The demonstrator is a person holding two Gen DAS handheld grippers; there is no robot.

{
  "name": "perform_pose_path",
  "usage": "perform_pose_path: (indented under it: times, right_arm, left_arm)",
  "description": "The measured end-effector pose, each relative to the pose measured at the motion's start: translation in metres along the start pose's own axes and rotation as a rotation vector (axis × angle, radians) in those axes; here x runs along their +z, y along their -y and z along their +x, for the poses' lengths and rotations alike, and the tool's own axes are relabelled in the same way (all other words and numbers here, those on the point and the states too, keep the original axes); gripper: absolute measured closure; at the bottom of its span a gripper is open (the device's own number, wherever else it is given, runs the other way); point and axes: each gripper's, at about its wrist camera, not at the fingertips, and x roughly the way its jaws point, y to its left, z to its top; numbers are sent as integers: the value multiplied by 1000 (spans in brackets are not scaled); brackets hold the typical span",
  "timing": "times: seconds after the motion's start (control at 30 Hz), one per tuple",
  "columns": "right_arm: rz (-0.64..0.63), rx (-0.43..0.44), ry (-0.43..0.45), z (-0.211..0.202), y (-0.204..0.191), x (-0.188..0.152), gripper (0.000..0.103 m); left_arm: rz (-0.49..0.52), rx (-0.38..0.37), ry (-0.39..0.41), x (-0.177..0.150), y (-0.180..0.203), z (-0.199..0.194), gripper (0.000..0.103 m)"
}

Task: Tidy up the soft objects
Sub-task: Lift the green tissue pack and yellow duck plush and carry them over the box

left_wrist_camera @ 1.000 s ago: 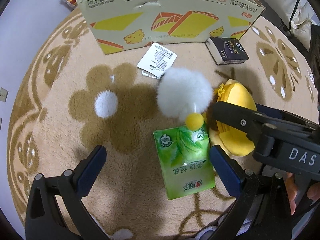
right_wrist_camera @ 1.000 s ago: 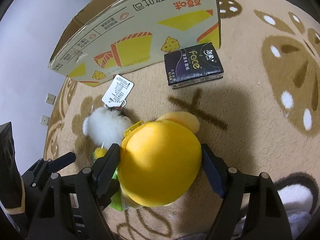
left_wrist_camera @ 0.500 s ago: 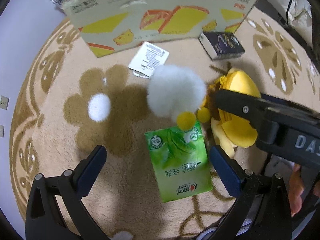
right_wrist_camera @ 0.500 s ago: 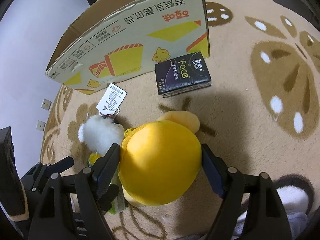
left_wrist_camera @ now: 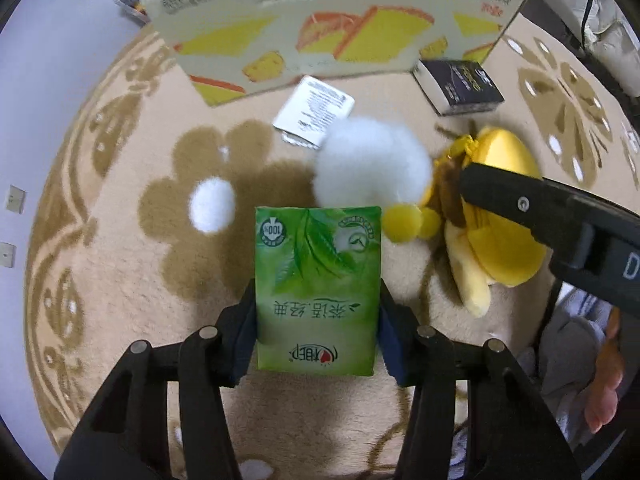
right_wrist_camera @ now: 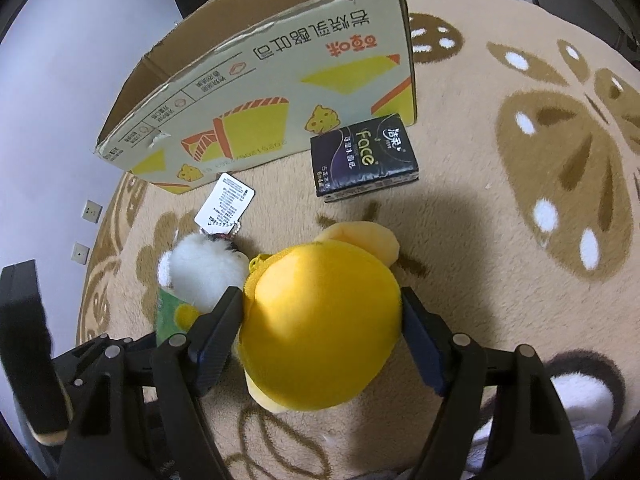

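A green tissue pack [left_wrist_camera: 316, 264] stands between the pads of my left gripper [left_wrist_camera: 318, 320], whose jaws are closing; both pads press its sides. Just beyond it on the rug lies a white fluffy pompom toy [left_wrist_camera: 372, 160] with small yellow feet and a white paper tag [left_wrist_camera: 316, 108]. My right gripper [right_wrist_camera: 320, 316] is shut on a round yellow plush [right_wrist_camera: 320, 280], one pad on each side. In the left wrist view that plush [left_wrist_camera: 508, 256] sits to the right, with a right gripper finger [left_wrist_camera: 520, 204] across it. The green pack's corner [right_wrist_camera: 168, 312] shows under the pompom [right_wrist_camera: 204, 272].
An open cardboard box [left_wrist_camera: 340, 20] stands on the far side of the beige flowered rug [left_wrist_camera: 120, 240]. A dark tissue pack [right_wrist_camera: 364, 156] lies beside the box's right end. A person's hand [left_wrist_camera: 604, 380] is at the right edge.
My left jaws have come in from wide open onto the green pack's sides, and the pack now sits straight between them. The right gripper kept its hold on the yellow plush.
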Motion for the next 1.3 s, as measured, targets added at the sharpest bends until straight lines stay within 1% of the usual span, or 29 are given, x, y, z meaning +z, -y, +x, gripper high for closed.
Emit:
perform_pose_path:
  times: [0.17,0.23,0.3,0.43,0.57,0.7,0.93,1.07,1.2,1.3]
  right_arm:
    - [-5,-7,28,-8,0,-1,24]
    - [-1,-2,35,-11,0,-1,24]
    - [6,4,41,-14,1,-2,24]
    - [5,13,62,-23,2,-3,24]
    - [-11,17,94,-35,-2,-4,25]
    - [-33,22,133,-50,-6,-6,25]
    - [-86,10,216,-78,-14,-4,25]
    - [-105,-5,259,-88,-19,0,25]
    - [-113,-4,287,-93,-22,8,25]
    - [-119,4,307,-99,-25,15,25]
  left_arm:
    - [-10,54,61,-3,-2,-14,52]
    - [-26,68,85,-9,-9,-21,52]
    - [-47,102,118,-9,-12,-31,52]
    - [-83,107,194,-15,-18,-53,52]
    - [-87,126,275,-17,-17,-73,52]
    - [-86,143,339,-19,-19,-89,52]
    - [-98,139,388,-17,-20,-101,52]
    - [-96,152,425,-13,-22,-109,52]
    - [-70,174,457,-6,-22,-116,52]
    - [-34,197,496,-1,-18,-124,52]
